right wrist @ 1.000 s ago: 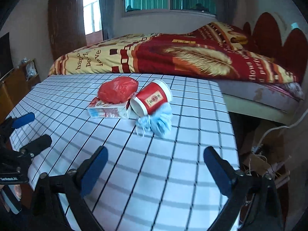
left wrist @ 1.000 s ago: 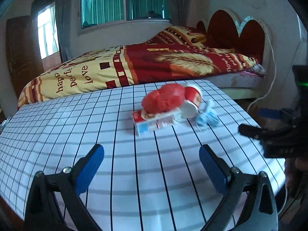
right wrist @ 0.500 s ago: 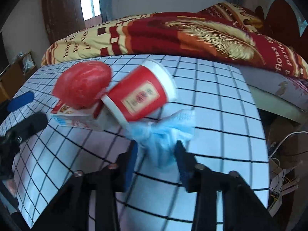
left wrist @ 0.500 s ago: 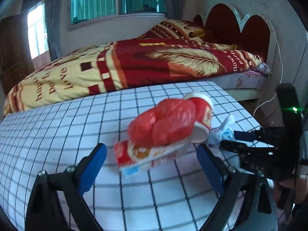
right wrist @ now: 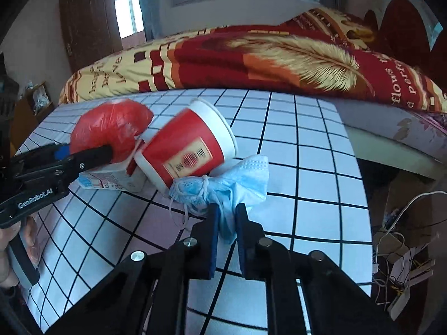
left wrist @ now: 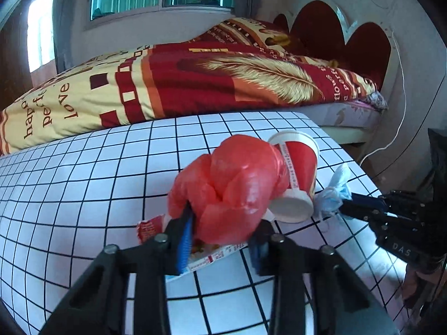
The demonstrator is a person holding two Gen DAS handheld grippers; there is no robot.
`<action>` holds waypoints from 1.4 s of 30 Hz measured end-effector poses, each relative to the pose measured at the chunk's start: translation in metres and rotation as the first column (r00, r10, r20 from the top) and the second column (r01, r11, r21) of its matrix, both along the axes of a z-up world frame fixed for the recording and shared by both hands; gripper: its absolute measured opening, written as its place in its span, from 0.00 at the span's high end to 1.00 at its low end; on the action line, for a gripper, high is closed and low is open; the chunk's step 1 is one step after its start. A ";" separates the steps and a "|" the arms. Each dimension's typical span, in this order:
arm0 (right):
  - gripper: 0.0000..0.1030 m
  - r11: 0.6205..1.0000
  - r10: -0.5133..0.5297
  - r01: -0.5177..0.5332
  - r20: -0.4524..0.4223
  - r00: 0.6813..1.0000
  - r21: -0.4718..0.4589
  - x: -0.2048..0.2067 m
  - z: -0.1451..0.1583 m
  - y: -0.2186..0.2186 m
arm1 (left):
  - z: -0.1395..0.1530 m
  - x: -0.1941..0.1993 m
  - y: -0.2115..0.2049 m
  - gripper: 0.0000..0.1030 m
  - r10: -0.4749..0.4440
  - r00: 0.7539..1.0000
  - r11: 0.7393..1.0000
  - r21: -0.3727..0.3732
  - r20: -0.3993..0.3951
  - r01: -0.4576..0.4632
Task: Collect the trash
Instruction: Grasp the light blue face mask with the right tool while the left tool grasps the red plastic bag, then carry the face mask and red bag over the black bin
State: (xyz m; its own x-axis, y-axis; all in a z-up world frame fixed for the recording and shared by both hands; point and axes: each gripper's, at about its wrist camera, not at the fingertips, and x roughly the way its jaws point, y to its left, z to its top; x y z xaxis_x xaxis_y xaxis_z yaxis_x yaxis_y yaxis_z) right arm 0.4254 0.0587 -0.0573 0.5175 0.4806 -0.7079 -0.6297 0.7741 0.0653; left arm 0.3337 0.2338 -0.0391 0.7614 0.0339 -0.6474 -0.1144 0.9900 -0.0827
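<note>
A crumpled red plastic bag lies on a flat red-and-white carton on the gridded table. My left gripper is shut on the red bag, which also shows in the right wrist view. A red paper cup lies on its side beside the bag. A blue face mask lies against the cup. My right gripper is shut on the mask. In the left wrist view the mask sits in the right gripper's tips.
The table has a white cloth with a black grid; its right edge drops to a floor with cables. A bed with a red and yellow quilt stands just behind the table.
Both grippers moved in toward the trash pile and closed: the left on the red bag, the right on the blue mask. The cup has shifted a little.
</note>
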 end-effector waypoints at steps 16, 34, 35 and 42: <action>0.88 0.999 -0.019 0.016 0.073 0.997 0.040 -0.073 0.040 -0.054 | 0.021 -0.094 -0.007 0.68 0.040 0.998 0.998 0.056 0.058 -0.043; 0.88 0.990 -0.090 0.073 0.155 0.984 0.117 -0.217 0.074 -0.170 | 0.037 -0.190 -0.121 0.68 -0.103 0.988 0.994 0.048 0.117 0.098; 0.88 0.989 -0.099 0.081 0.158 0.983 0.122 -0.222 0.075 -0.178 | 0.036 -0.193 -0.129 0.68 -0.117 0.986 0.992 0.053 0.115 0.111; 0.88 0.978 -0.184 0.164 0.154 0.971 0.132 -0.244 0.068 -0.233 | 0.033 -0.203 -0.168 0.68 -0.177 0.979 0.984 0.055 0.104 0.172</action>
State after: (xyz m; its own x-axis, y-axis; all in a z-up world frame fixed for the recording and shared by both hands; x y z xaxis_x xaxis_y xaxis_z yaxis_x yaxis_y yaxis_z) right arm 0.1815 -0.1740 0.0106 0.7048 0.4480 -0.5501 -0.4958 0.8656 0.0696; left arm 0.1311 0.0662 -0.0065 0.8237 -0.0784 -0.5616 0.0679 0.9969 -0.0396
